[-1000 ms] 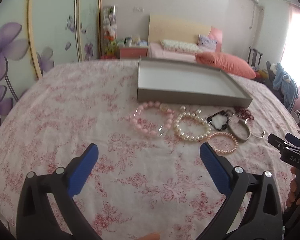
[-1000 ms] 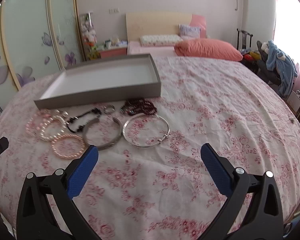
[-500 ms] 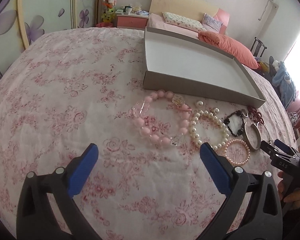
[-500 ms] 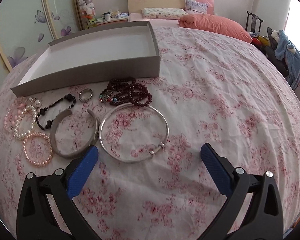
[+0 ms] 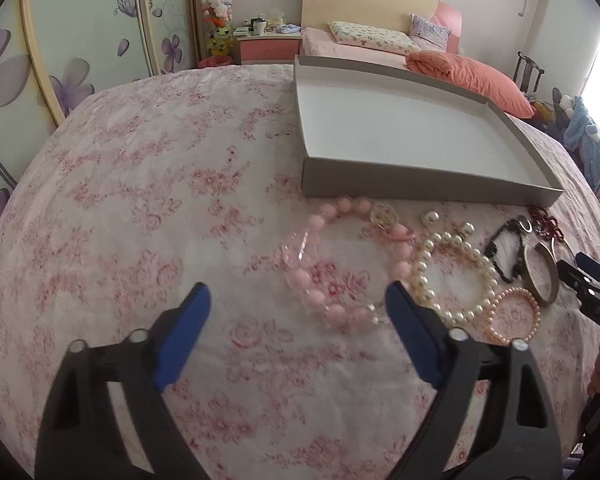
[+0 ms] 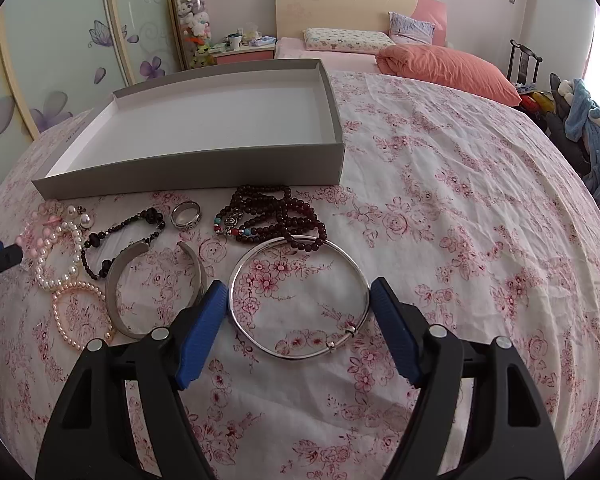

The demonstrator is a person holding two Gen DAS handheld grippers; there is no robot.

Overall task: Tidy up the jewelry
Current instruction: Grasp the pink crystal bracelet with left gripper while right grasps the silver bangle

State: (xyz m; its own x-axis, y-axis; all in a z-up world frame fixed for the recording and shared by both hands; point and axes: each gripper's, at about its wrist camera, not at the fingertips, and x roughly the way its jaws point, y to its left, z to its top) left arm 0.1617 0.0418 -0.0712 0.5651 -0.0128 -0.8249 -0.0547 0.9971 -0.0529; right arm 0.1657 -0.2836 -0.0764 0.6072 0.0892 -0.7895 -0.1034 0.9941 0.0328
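An empty grey tray (image 5: 420, 184) (image 6: 188, 176) stands on the floral tablecloth. Jewelry lies in a row before it. My left gripper (image 5: 298, 302) is open, low over the cloth, its right finger beside the pink bead bracelet (image 5: 320, 300). A white pearl bracelet (image 5: 480, 268) and a small pink pearl bracelet (image 5: 500, 300) lie to its right. My right gripper (image 6: 296, 300) is open and straddles the thin silver bangle (image 6: 236, 280). A silver cuff (image 6: 114, 280), a dark red bead strand (image 6: 284, 216), a ring (image 6: 186, 216) and a black bead bracelet (image 6: 100, 240) lie nearby.
A round table with a pink floral cloth (image 6: 460, 220) holds everything. Behind it are a bed with an orange pillow (image 6: 440, 68), a nightstand (image 5: 268, 46) and flowered wardrobe doors (image 5: 80, 40). The other gripper's tip shows at the right of the left wrist view (image 5: 592, 280).
Both grippers have moved forward and down toward the jewelry. The left one now nears the pink bead bracelet; the right one now straddles the silver bangle. Both stay open.
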